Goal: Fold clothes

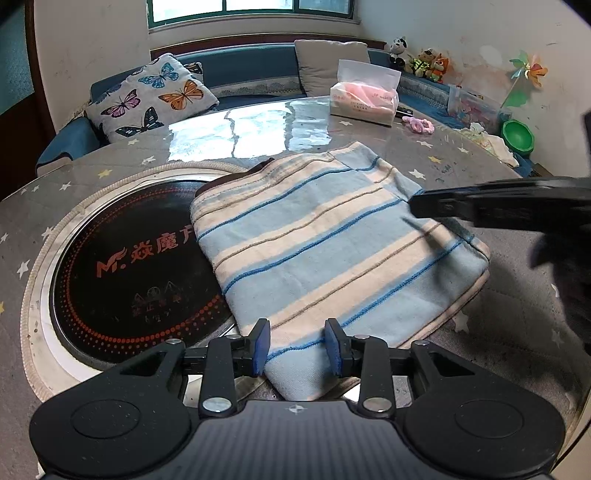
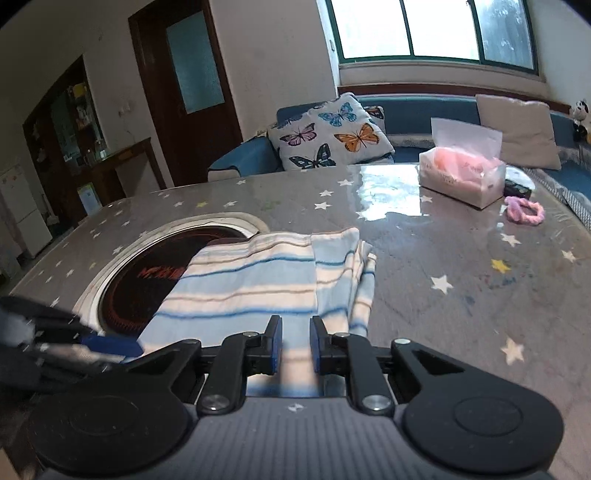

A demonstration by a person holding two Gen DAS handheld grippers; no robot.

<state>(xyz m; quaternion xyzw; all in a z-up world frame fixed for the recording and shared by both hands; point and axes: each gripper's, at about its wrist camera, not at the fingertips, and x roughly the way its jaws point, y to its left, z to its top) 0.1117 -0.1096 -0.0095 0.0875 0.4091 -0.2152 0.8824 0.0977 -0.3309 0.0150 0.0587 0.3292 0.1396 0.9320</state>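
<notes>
Counter (image 1: 461, 155), covered in grey star-printed cloth under a glossy clear sheet, with a round black cooktop (image 1: 129, 266) set into it inside a pale ring. Behind it, a blue sofa (image 1: 240, 70) carrying a butterfly cushion (image 1: 151, 96) and a plain grey cushion (image 1: 328, 66), below a green-framed window (image 2: 436, 29); a dark door (image 2: 184, 85) stands at the left in the right wrist view.

Folded cloth (image 1: 332, 251), striped light blue and cream with thin blue and tan lines, lying flat on the counter with its left edge overlapping the cooktop; layered edges show at its right side in the right wrist view.

Tissue pack (image 1: 364, 98) and pink hair tie (image 1: 419, 125) at the far side of the counter, well apart from the cloth.

Left claw (image 1: 295, 345), jaws partly apart, straddling the near edge of the cloth; the blue pads do not press it.

Right claw (image 2: 295, 343), jaws narrow with a small gap, above the cloth's near portion; nothing gripped. It appears blurred at the right in the left wrist view.
</notes>
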